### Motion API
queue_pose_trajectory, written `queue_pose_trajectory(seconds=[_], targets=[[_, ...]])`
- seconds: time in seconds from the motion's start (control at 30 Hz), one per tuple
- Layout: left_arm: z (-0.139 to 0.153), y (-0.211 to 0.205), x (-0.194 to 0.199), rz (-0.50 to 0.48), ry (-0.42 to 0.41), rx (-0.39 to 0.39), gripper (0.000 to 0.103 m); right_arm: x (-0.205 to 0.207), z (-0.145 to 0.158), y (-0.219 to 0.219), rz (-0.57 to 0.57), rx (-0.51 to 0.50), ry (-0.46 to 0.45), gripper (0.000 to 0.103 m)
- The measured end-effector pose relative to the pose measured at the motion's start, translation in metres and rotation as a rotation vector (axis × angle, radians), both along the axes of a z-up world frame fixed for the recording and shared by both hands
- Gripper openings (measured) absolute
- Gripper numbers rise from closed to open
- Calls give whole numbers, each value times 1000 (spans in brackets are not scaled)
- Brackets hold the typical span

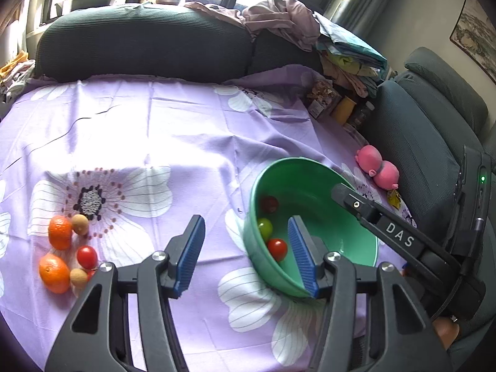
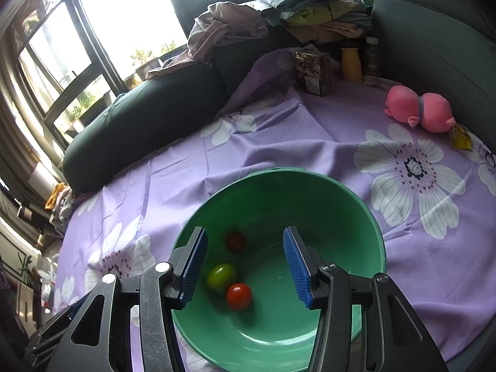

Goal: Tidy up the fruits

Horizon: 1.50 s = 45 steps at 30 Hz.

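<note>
Glossy green bowl (image 2: 310,192) on the lilac flower-print cloth (image 1: 173,130) holds three small smooth tomatoes: bright red (image 2: 239,296), green (image 2: 222,277), dark red (image 2: 235,241). Right gripper (image 2: 245,266) hangs over it, ribbed blue pads apart, empty. Left gripper (image 1: 246,251) likewise spread and empty; two dimpled oranges (image 1: 59,232), a red tomato (image 1: 87,256) and two tan round fruits (image 1: 80,224) lie loose at the cloth's left.

The left gripper's finger (image 1: 102,279) hides part of a red fruit (image 1: 90,274) beside the orange (image 1: 54,273). The green bowl's (image 2: 369,217) near rim is cut off below.
</note>
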<state>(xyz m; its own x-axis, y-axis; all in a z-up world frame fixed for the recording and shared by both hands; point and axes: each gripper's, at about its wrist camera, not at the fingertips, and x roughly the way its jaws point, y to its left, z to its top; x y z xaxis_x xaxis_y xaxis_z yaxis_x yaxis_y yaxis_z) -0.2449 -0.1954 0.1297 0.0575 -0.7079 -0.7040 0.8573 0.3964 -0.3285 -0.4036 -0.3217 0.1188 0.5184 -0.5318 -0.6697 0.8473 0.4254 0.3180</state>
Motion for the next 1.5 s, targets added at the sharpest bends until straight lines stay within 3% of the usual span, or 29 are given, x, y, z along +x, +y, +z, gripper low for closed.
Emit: queue_pose_trajectory(seconds=[0.2,0.4,0.53,0.7,0.83,0.97,1.17,1.5], targets=[[3,42,41,106,-50,19,60,29,3,18,53,-37,36,51],[-21,80,84,238,-88,62,62,74,-1,49,168,-115,115,51],[-39,98,114,323,-42,111,62,100,-9,62,238,-98,126,51],[-45,114,136,408,-50,126,62,125,-19,74,298,-55,114,51],[-48,123,149,421,21,107,62,139,-25,85,370,-3,73,51],[-46,129,157,447,42,106,62,157,-34,101,475,55,50,51],[-43,141,168,472,76,83,62,182,-53,121,565,135,68,51],[-29,159,181,486,137,10,62,219,-75,155,683,157,120,51]])
